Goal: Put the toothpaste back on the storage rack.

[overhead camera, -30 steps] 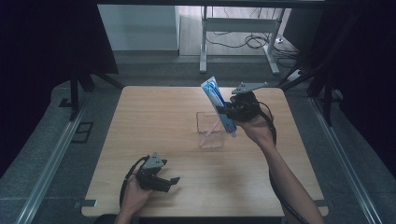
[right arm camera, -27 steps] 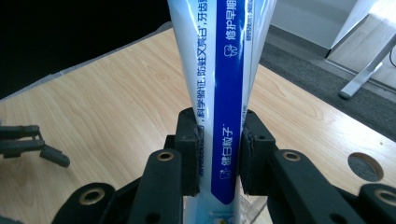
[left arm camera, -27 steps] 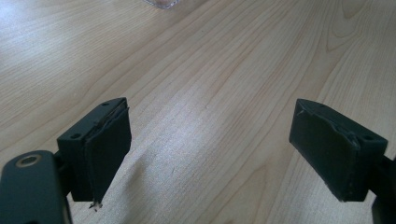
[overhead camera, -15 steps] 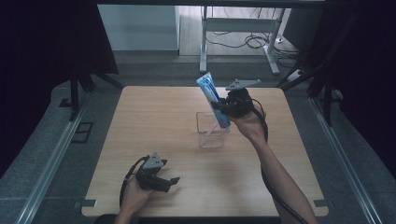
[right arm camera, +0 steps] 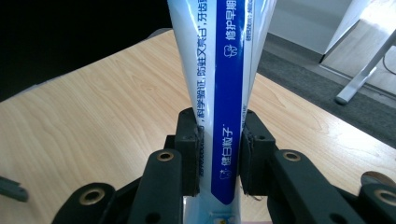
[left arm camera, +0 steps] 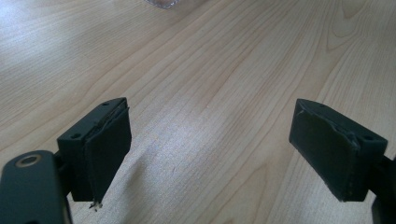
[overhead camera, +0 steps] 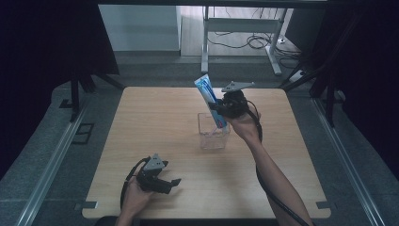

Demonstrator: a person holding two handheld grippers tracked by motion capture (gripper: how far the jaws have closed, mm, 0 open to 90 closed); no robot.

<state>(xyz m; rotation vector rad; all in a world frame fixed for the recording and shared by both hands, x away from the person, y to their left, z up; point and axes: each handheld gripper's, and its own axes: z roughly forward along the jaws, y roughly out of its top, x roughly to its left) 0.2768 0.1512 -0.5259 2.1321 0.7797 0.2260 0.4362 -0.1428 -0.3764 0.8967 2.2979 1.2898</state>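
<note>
A blue and white toothpaste tube (overhead camera: 210, 99) leans over a clear plastic cup (overhead camera: 213, 131) near the table's middle, its lower end inside the cup's mouth. My right gripper (overhead camera: 219, 112) is shut on the tube's lower part; in the right gripper view the tube (right arm camera: 223, 88) stands clamped between the two black jaws. My left gripper (overhead camera: 170, 183) rests low at the front left of the table, open, with bare wood between its pads (left arm camera: 108, 147). The cup's base (left arm camera: 162, 3) shows at the top edge of the left gripper view.
The wooden table (overhead camera: 150, 122) has bare surface on all sides of the cup. Beyond its far edge stand a desk frame's legs (overhead camera: 205, 42) and loose cables (overhead camera: 244, 42) on the floor. Dark curtains hang on both sides.
My right gripper has carried the tube leftward and down, from beside the cup to over its mouth, and the tube's lower end has gone in. The left gripper has stayed put.
</note>
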